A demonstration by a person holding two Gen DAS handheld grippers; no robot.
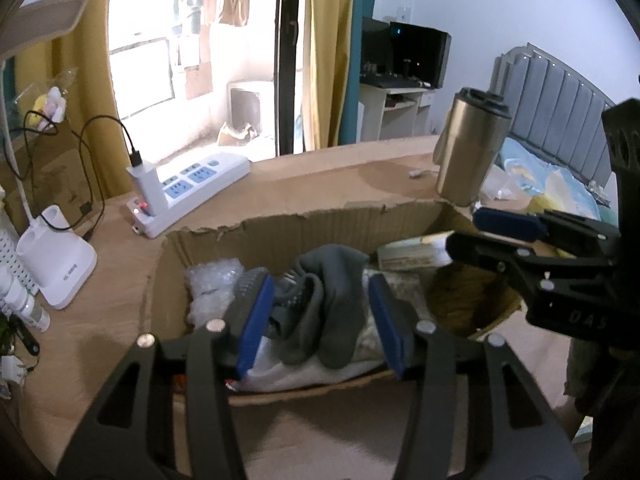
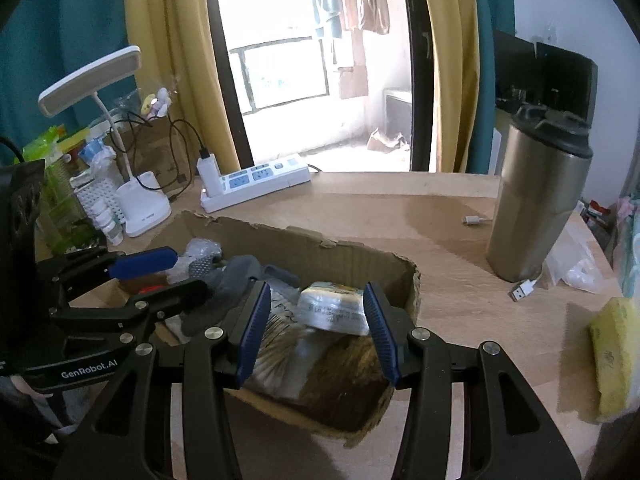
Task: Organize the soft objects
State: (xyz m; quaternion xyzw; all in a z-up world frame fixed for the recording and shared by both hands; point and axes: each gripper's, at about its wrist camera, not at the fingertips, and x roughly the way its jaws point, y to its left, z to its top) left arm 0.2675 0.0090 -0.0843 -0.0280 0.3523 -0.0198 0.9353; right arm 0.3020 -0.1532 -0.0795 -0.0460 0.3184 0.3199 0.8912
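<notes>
A torn cardboard box [image 1: 304, 232] [image 2: 320, 252] sits on the wooden table and holds soft things. A grey sock [image 1: 332, 312] [image 2: 236, 276] lies on top in it, beside bubble wrap [image 1: 212, 284], a white wrapped pack [image 2: 336, 308] and a brown fuzzy item [image 1: 460, 300] [image 2: 344, 376]. My left gripper [image 1: 320, 320] is open and empty, its blue pads either side of the sock just above the box. My right gripper [image 2: 316, 328] is open and empty over the box's right end, above the white pack. A yellow sponge [image 2: 612, 360] lies on the table at the right.
A steel tumbler [image 1: 468, 148] [image 2: 536, 196] stands behind the box at the right. A white power strip [image 1: 192, 188] [image 2: 256, 184] with a charger, a white lamp base [image 1: 60, 260] [image 2: 144, 208], bottles and cables crowd the left. A USB plug [image 2: 524, 290] lies near the tumbler.
</notes>
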